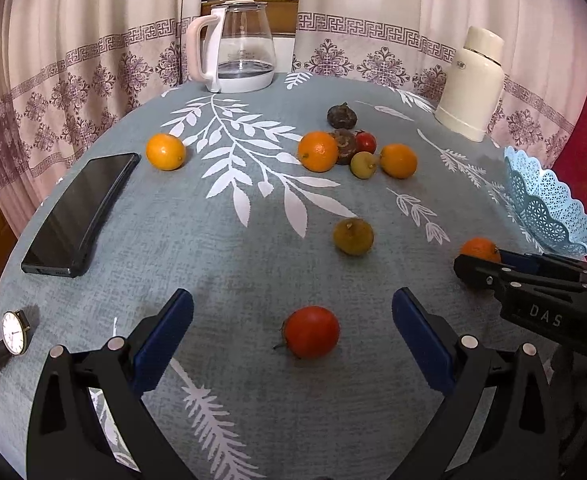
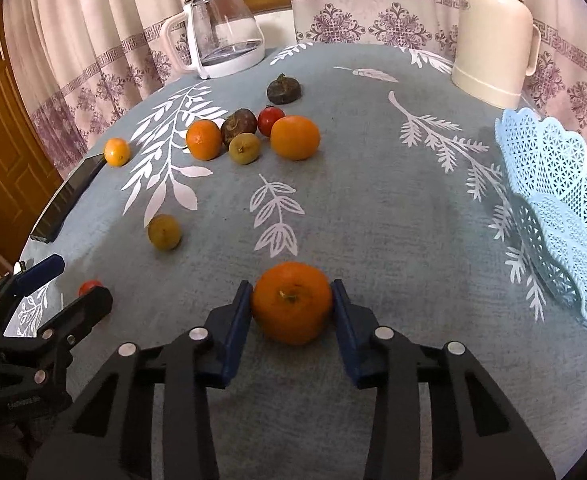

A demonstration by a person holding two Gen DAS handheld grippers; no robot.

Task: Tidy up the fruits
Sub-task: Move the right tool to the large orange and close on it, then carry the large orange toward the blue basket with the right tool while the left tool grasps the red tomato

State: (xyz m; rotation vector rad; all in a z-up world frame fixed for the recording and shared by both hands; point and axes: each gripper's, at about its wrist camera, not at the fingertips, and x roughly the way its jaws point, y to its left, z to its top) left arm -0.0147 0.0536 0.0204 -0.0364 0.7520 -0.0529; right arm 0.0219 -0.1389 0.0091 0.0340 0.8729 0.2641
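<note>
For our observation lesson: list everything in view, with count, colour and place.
oranges: four, orange, three loose, one gripped
red fruits: two, red, near and middle
greenish fruits: two, yellow-green, middle
brown fruits: two, dark, far middle
basket: one, pale blue, right
phone: one, black, left
watch: one, brown strap, left edge
kettle: one, clear, far
flask: one, cream, far right
tablecloth: one, grey-blue, underneath
left claw: one, black, open around red fruit
right claw: one, black, shut on orange

The desk (image 1: 253, 272) has a grey-blue cloth with white leaves, and on it lie oranges (image 1: 318, 151), little red fruits (image 1: 312, 332), yellow-green fruits (image 1: 353, 236), dark brown fruits (image 1: 342, 116), a phone (image 1: 81, 216), a watch (image 1: 14, 332), a glass kettle (image 1: 239, 50), a cream flask (image 1: 473, 84) and a blue basket (image 1: 549, 208).
</note>
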